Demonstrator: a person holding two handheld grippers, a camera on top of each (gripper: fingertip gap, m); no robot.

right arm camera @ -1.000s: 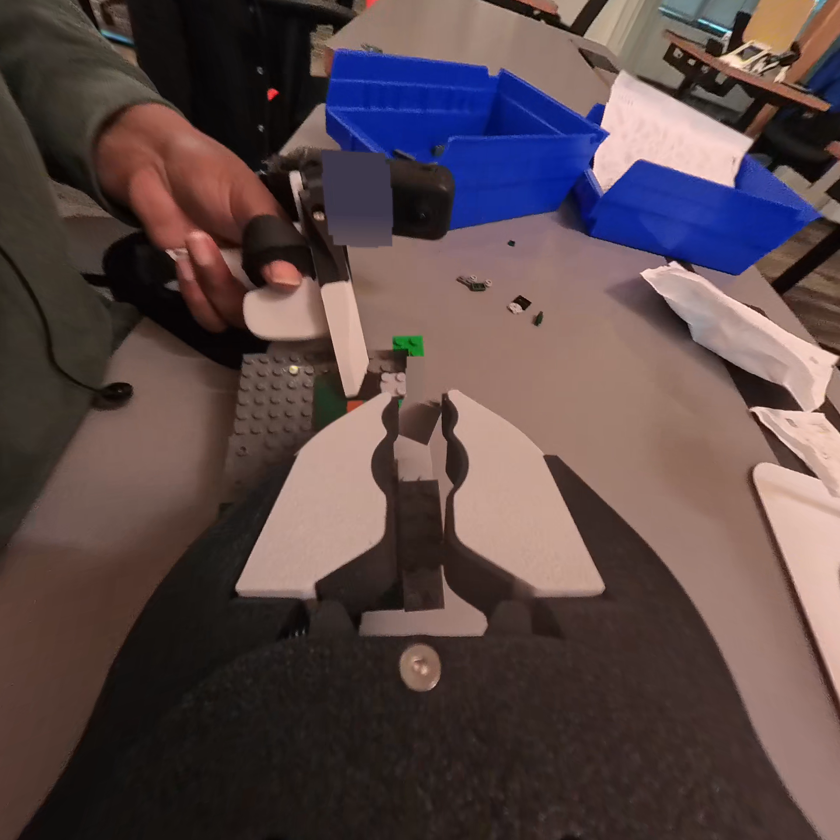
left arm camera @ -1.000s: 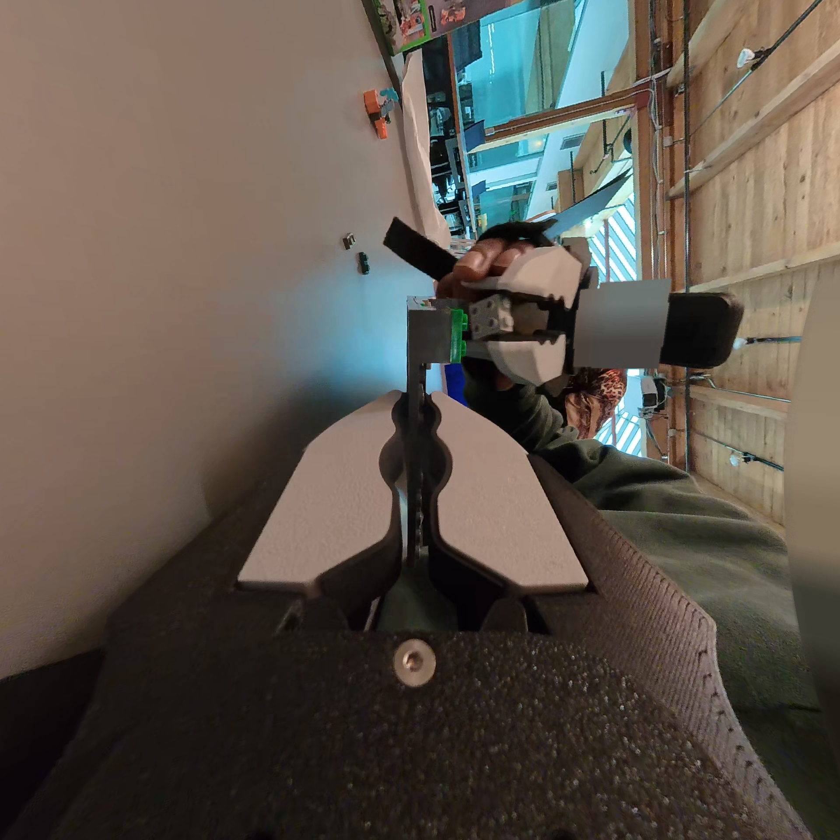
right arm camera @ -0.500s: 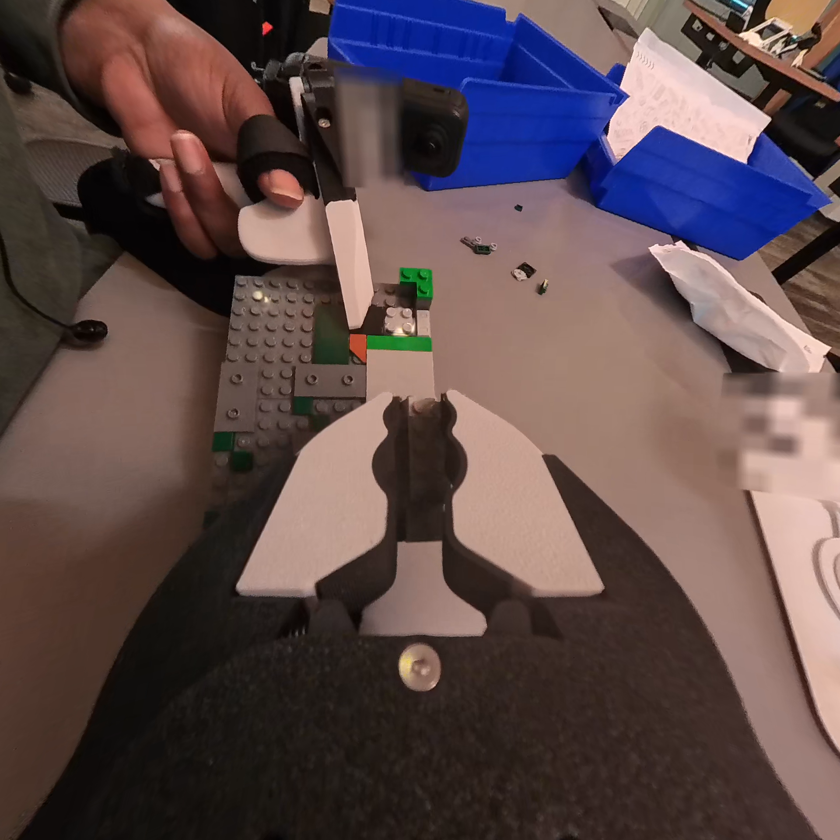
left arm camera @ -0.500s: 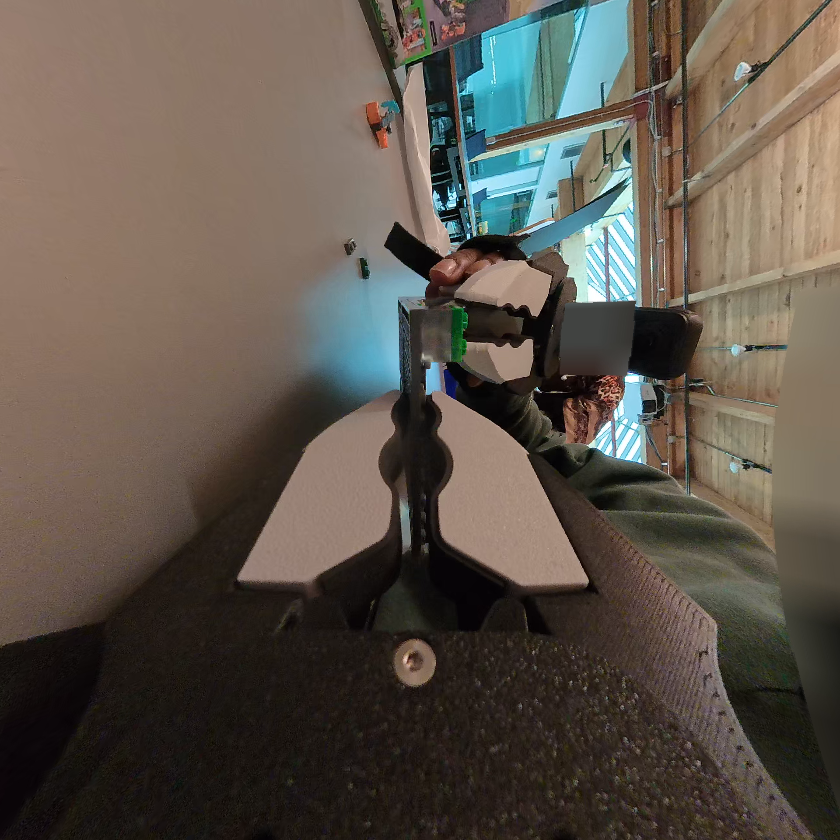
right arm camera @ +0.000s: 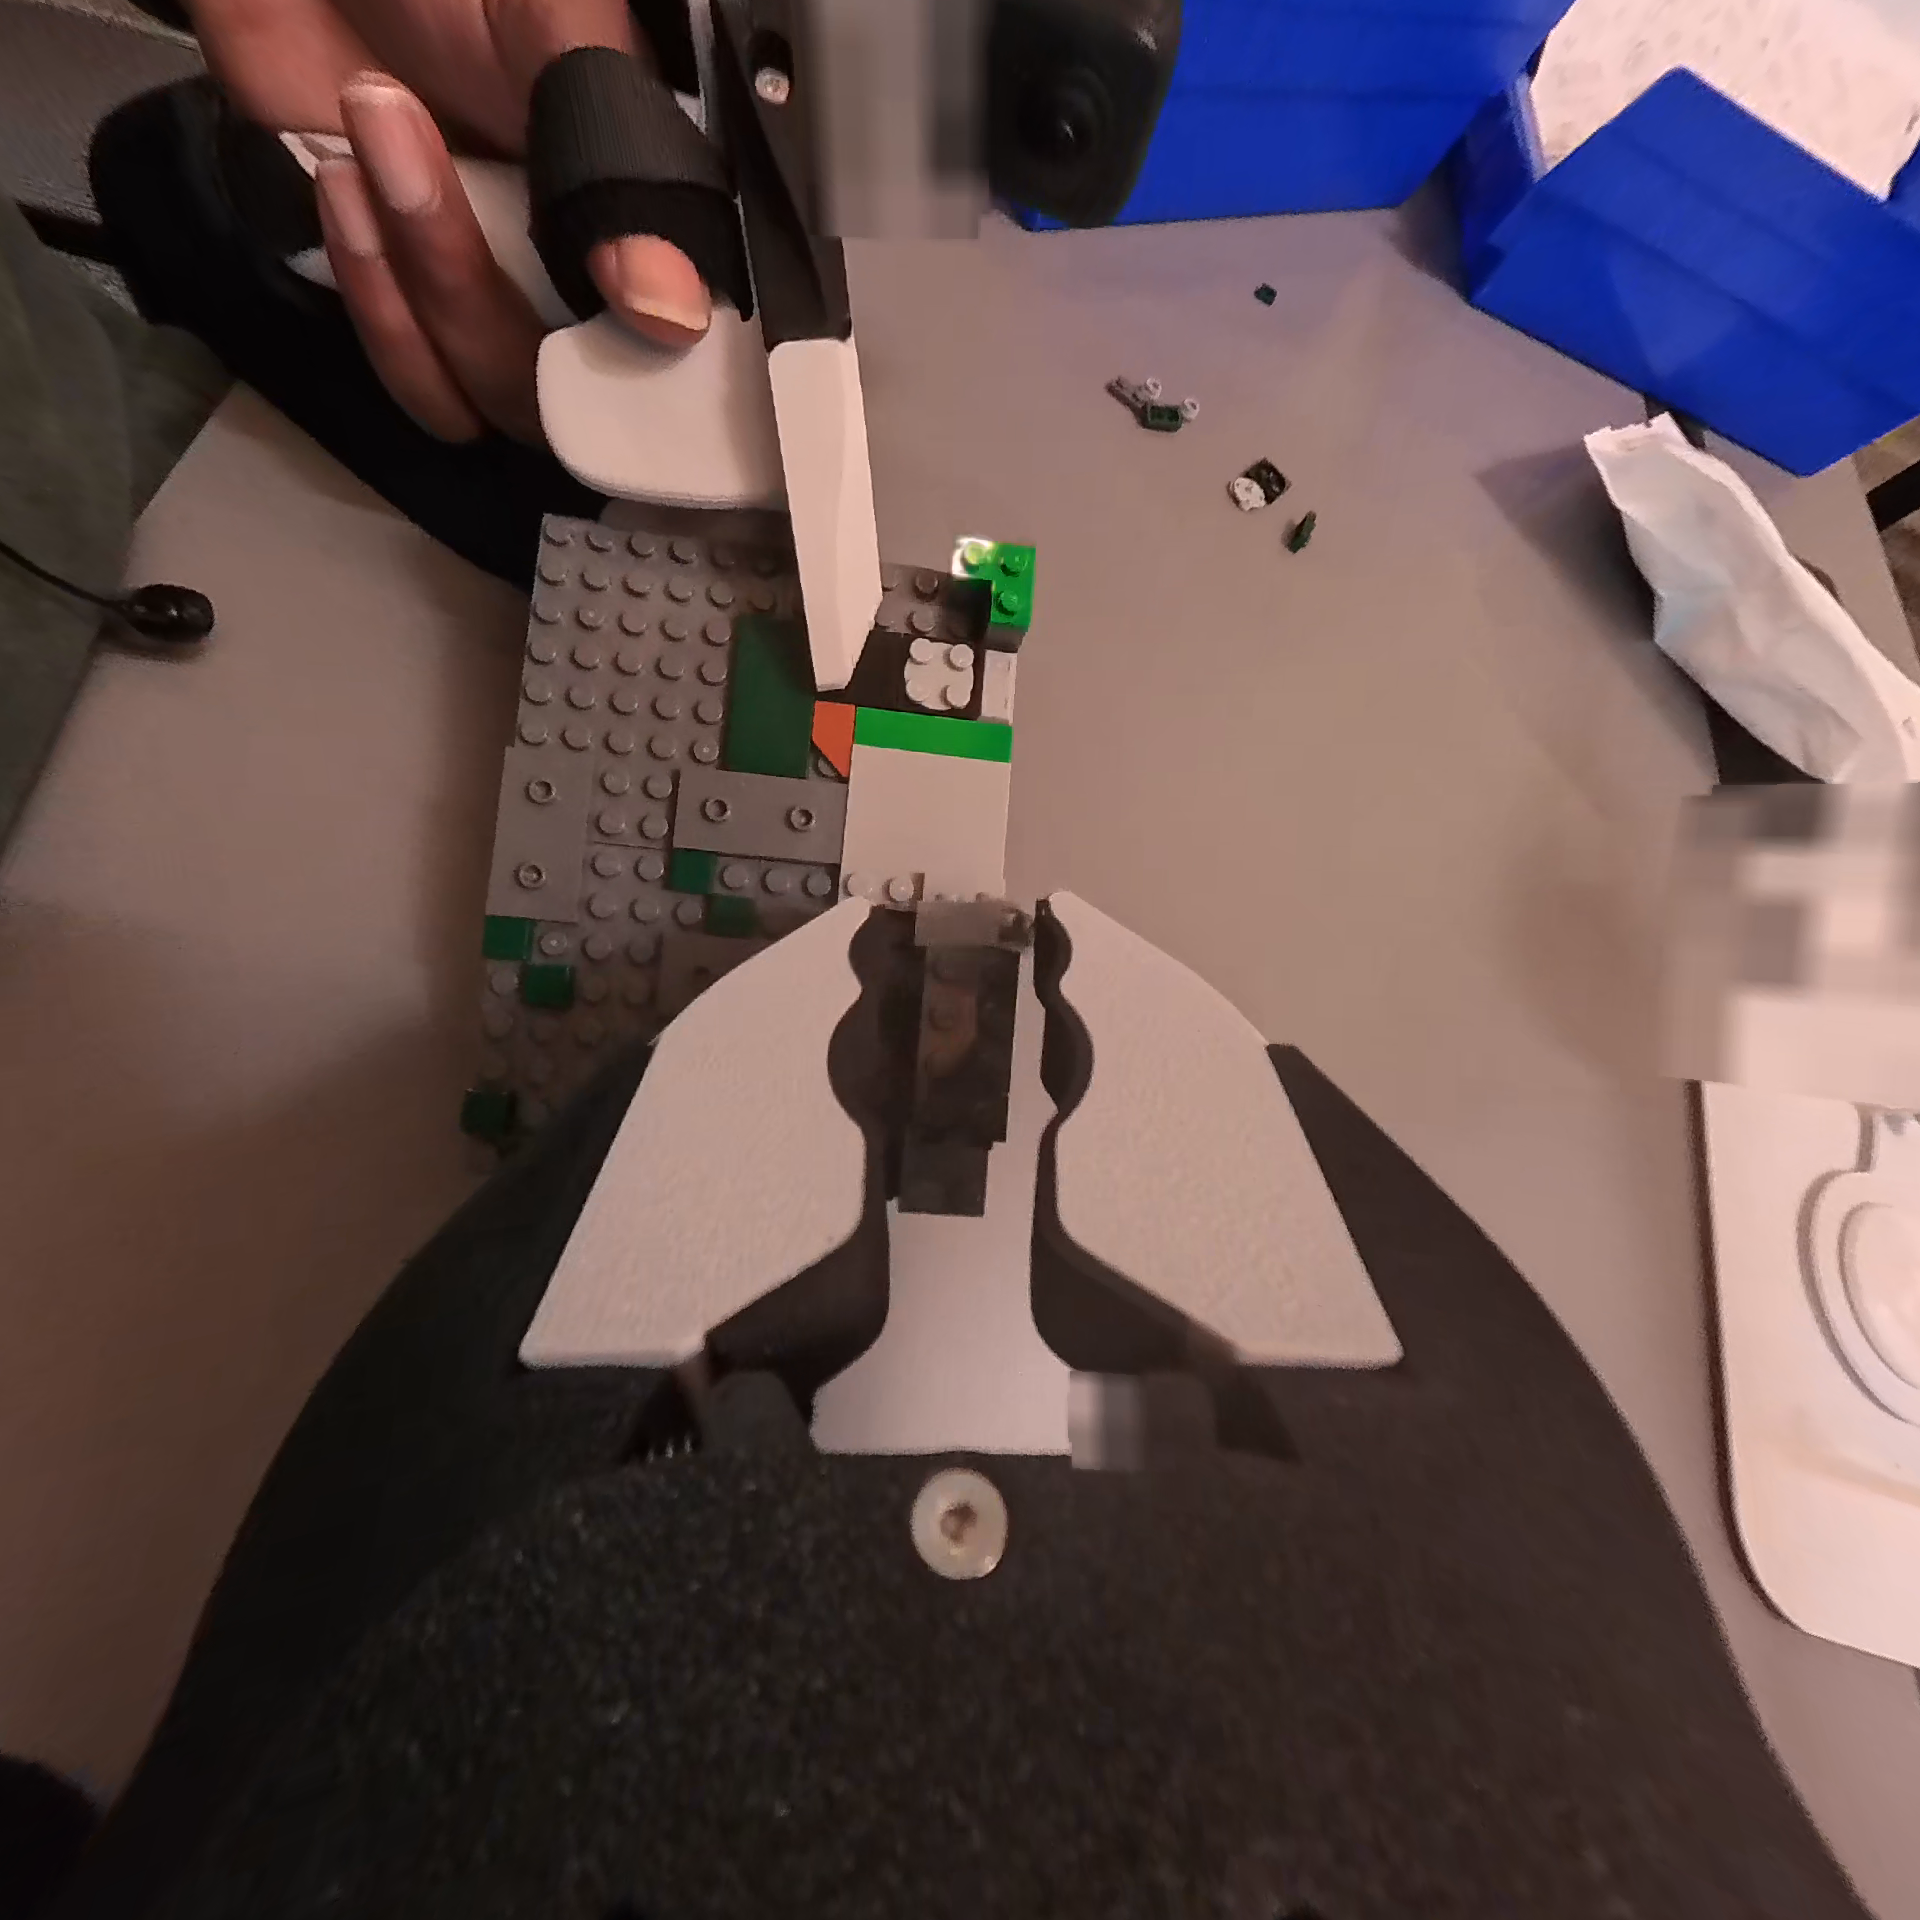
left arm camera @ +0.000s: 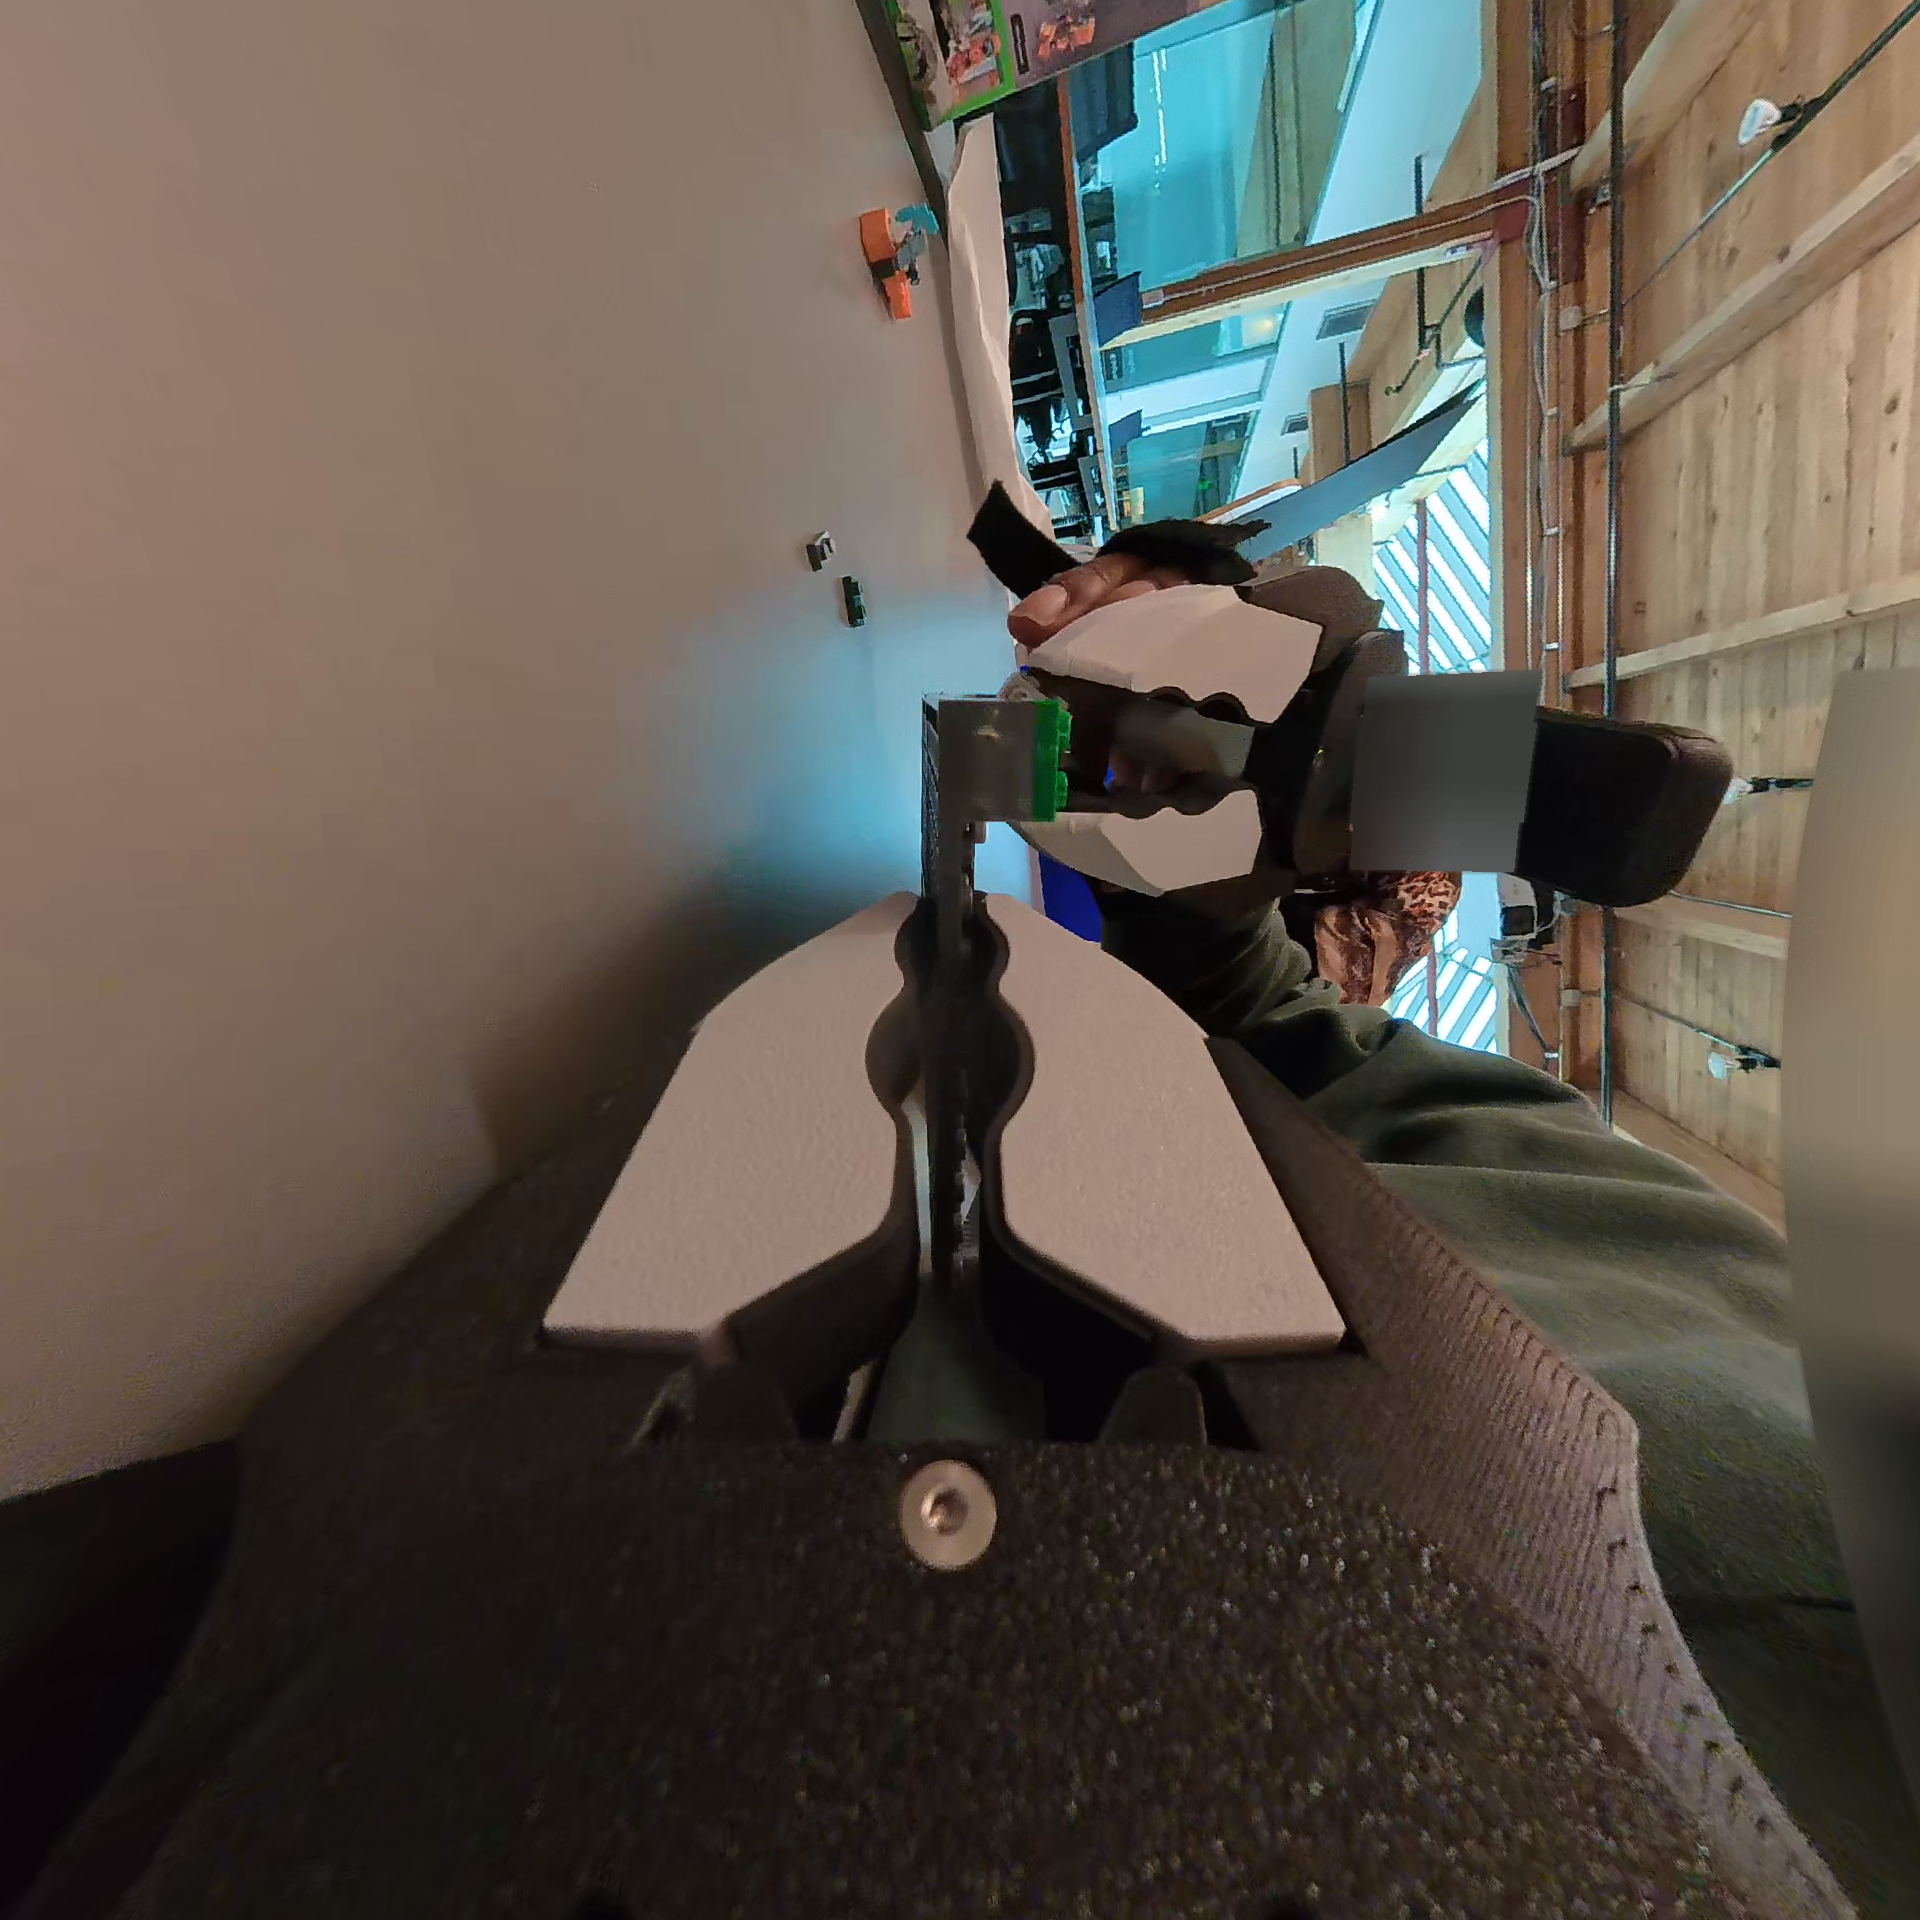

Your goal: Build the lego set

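The grey baseplate (right arm camera: 623,665) lies on the table and carries green, orange, white and dark pieces, with a bright green brick (right arm camera: 1000,582) at its far corner. My left gripper (left arm camera: 948,909) is shut on the baseplate's edge (left arm camera: 948,831), seen edge-on. In the right wrist view its white fingers (right arm camera: 826,499) reach in from the top. My right gripper (right arm camera: 956,914) is shut on a dark brick piece (right arm camera: 951,1060), held at the near edge of the build's white block (right arm camera: 925,810). In the left wrist view the right gripper (left arm camera: 1049,758) is up against the green brick (left arm camera: 1051,758).
Blue bins (right arm camera: 1714,270) stand at the back right. A white paper bag (right arm camera: 1745,613) and a white tray (right arm camera: 1829,1351) lie on the right. Small loose pieces (right arm camera: 1257,483) lie beyond the build. An orange figure (left arm camera: 891,260) stands far off on the table. About 5 cm separates my left fingertips from my right.
My right gripper has moved forward and down over the build with the dark piece. The baseplate now fills more of the right wrist view. My left gripper still holds the plate.
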